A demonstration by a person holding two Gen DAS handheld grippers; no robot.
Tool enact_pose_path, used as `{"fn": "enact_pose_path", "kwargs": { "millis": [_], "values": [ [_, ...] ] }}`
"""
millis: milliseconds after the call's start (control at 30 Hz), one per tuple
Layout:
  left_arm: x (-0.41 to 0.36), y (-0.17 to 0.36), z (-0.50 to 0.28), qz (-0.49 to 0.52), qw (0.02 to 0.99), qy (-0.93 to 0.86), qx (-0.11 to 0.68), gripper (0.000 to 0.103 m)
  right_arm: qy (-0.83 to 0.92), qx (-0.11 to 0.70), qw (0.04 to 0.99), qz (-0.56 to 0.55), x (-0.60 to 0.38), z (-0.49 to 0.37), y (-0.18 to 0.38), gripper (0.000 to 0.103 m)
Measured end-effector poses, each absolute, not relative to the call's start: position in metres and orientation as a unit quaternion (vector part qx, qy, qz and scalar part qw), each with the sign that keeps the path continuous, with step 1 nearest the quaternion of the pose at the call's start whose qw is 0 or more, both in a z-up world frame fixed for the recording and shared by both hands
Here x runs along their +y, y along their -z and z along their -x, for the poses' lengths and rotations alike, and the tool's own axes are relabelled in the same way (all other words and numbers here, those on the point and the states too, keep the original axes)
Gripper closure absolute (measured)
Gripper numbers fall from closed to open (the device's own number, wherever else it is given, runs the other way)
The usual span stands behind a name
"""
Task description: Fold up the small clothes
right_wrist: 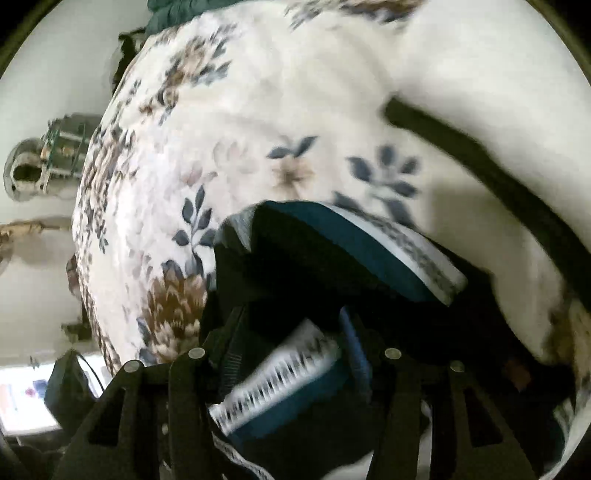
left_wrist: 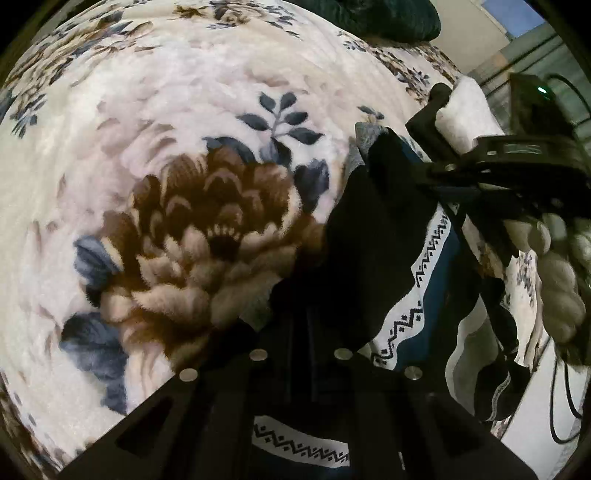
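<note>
A small dark garment (left_wrist: 384, 236) with teal and white zigzag-patterned bands hangs above a floral blanket (left_wrist: 177, 147). My left gripper (left_wrist: 301, 332) is shut on its lower edge, and the cloth covers the fingertips. My right gripper (left_wrist: 439, 162) shows at the right of the left wrist view, shut on the garment's upper corner. In the right wrist view the garment (right_wrist: 332, 251) bunches between the fingers of my right gripper (right_wrist: 295, 332), blurred by motion.
The floral blanket (right_wrist: 258, 129) covers the bed below. A dark green cloth (left_wrist: 391, 18) lies at the far edge. A dark strap (right_wrist: 480, 166) crosses the white area at right. Cables (left_wrist: 561, 406) hang at the right edge.
</note>
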State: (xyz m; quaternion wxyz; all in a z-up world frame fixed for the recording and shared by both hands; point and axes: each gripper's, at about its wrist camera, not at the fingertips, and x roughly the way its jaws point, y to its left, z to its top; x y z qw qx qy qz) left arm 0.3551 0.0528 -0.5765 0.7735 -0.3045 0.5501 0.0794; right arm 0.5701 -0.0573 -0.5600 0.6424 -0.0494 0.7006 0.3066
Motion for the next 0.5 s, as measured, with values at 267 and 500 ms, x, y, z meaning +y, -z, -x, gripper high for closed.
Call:
{"fn": "enact_pose_path", "kwargs": {
  "millis": [267, 500],
  "values": [
    [0.065, 0.580, -0.351, 0.322, 0.771, -0.073, 0.544, 0.099, -0.256, 0.679, 0.688, 0.018, -0.070, -0.597, 0.552, 0.101],
    [0.075, 0.568, -0.358, 0.333, 0.758, -0.061, 0.558, 0.091, -0.236, 0.712, 0.662, -0.007, -0.079, -0.597, 0.556, 0.091]
  ]
}}
